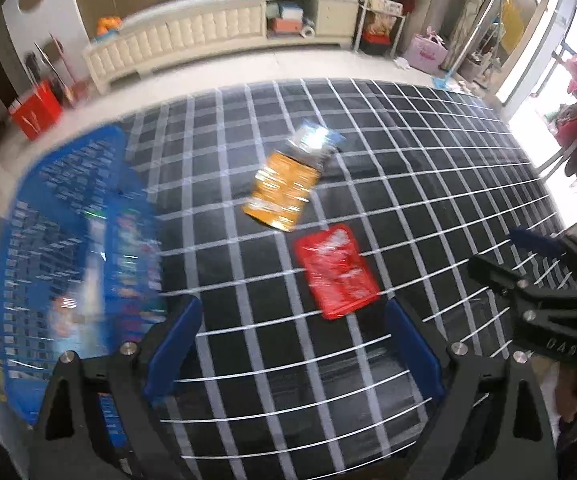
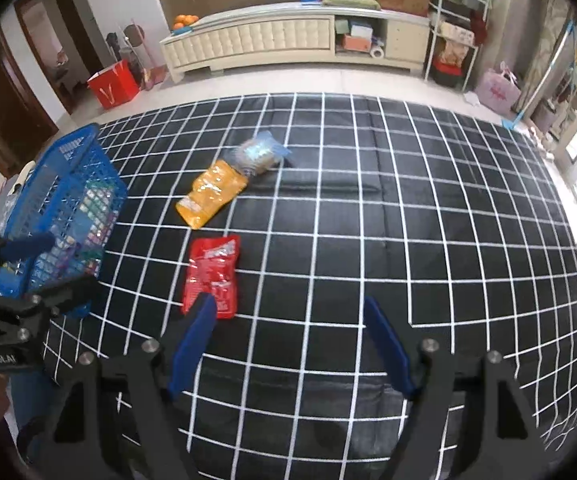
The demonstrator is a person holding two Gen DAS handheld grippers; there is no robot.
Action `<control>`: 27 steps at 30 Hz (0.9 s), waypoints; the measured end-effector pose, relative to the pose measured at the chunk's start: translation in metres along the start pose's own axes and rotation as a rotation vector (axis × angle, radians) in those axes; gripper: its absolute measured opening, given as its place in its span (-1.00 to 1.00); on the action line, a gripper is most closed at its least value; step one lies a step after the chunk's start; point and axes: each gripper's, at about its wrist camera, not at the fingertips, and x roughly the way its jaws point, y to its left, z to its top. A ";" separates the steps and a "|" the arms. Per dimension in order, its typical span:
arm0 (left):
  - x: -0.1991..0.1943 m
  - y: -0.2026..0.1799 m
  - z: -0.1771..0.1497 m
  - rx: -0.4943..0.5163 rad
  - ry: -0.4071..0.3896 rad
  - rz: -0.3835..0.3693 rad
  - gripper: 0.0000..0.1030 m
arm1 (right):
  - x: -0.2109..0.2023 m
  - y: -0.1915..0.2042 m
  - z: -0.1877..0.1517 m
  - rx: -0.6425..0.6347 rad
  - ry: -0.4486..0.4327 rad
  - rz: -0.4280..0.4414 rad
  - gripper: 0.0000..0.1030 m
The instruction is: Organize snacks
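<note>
Both my grippers, left (image 1: 292,344) and right (image 2: 288,340), are spread wide, holding nothing. Ahead lie a red packet (image 2: 211,276), an orange packet (image 2: 210,193); the blue basket (image 2: 62,184) sits left.

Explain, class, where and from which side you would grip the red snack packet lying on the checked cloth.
The red snack packet lies flat, its long axis running away from the right gripper. I would probably come down from above and pinch one long side edge near the middle, or the flat sealed end nearest the fingers, since a flat pouch offers little height to clamp across.
</note>
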 end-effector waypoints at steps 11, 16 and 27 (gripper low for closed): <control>0.087 -0.022 0.012 -0.132 0.150 -0.082 0.78 | 0.021 -0.038 -0.010 0.038 0.003 0.019 0.54; 0.113 -0.032 0.014 -0.136 0.190 -0.069 0.78 | 0.030 -0.048 -0.014 0.055 0.012 0.034 0.54; 0.145 -0.027 0.017 -0.181 0.203 0.002 0.77 | 0.032 -0.056 -0.019 0.059 0.017 0.065 0.54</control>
